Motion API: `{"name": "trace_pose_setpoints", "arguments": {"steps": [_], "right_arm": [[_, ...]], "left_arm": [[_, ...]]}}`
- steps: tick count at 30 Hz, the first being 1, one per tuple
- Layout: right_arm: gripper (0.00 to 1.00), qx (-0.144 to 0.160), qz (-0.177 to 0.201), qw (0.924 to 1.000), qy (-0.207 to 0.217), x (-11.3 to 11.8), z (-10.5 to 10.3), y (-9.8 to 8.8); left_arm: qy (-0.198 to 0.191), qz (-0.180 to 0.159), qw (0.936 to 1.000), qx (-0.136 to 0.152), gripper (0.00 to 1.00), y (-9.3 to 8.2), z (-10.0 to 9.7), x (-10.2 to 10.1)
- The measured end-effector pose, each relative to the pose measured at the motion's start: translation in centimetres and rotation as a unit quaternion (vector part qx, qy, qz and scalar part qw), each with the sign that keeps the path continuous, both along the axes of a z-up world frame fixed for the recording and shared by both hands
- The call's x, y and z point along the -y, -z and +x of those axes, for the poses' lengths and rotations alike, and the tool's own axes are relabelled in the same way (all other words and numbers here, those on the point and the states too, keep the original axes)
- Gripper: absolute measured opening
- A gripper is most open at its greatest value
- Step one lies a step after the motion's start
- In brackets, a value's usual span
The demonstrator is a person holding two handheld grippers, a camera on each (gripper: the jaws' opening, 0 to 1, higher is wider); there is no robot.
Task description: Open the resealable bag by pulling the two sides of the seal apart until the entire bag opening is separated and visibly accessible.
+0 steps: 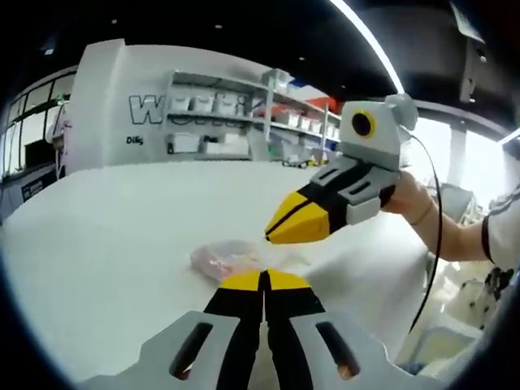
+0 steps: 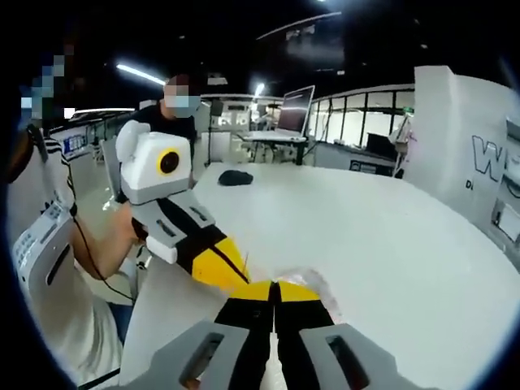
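While both grippers, left and right, hover with fingers pressed together over the resealable bag lying on the white counter, opening seems unstarted; next, each must spread and pinch one seal side.

Both views are soft and slightly blurred, with strong fisheye bending toward the edges. Ceiling strip lights glow against a dark ceiling, and windows at the right of the left gripper view blow out to white. The white bench is evenly bright with little shadow.
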State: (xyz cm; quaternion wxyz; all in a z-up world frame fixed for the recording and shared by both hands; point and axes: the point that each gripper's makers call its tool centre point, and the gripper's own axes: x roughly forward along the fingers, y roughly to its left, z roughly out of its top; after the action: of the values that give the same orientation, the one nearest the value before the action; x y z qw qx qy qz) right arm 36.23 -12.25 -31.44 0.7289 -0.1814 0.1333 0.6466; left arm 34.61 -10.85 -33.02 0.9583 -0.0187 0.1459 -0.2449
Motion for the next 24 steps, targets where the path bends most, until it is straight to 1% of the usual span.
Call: {"name": "trace_pose_setpoints", "arguments": {"steps": [5, 10, 17, 21, 24], "right_arm": [[0.0, 0.009, -0.002, 0.9999, 0.003, 0.0, 0.1, -0.3], [0.0, 0.017, 0.003, 0.9998, 0.007, 0.0, 0.6, -1.1], [0.0, 0.026, 0.004, 0.9995, 0.014, 0.0, 1.0, -1.7], [0.0, 0.033, 0.005, 0.9992, 0.021, 0.2, 1.4, -2.2], [0.0, 0.039, 0.007, 0.9989, 0.027, 0.4, 1.7, -2.6]], "left_arm": [[0.002, 0.009, 1.0, 0.0, 0.0, -0.2, 0.0, -0.3], [0.002, 0.014, 0.9999, 0.004, 0.0, -0.9, 0.1, -0.6], [0.003, 0.021, 0.9997, 0.009, 0.0, -1.5, 0.3, -0.7], [0.009, 0.033, 0.9994, 0.01, 0.0, -1.6, 0.5, -0.6], [0.013, 0.044, 0.9988, 0.018, 0.0, -2.0, 0.7, -0.4]]}}
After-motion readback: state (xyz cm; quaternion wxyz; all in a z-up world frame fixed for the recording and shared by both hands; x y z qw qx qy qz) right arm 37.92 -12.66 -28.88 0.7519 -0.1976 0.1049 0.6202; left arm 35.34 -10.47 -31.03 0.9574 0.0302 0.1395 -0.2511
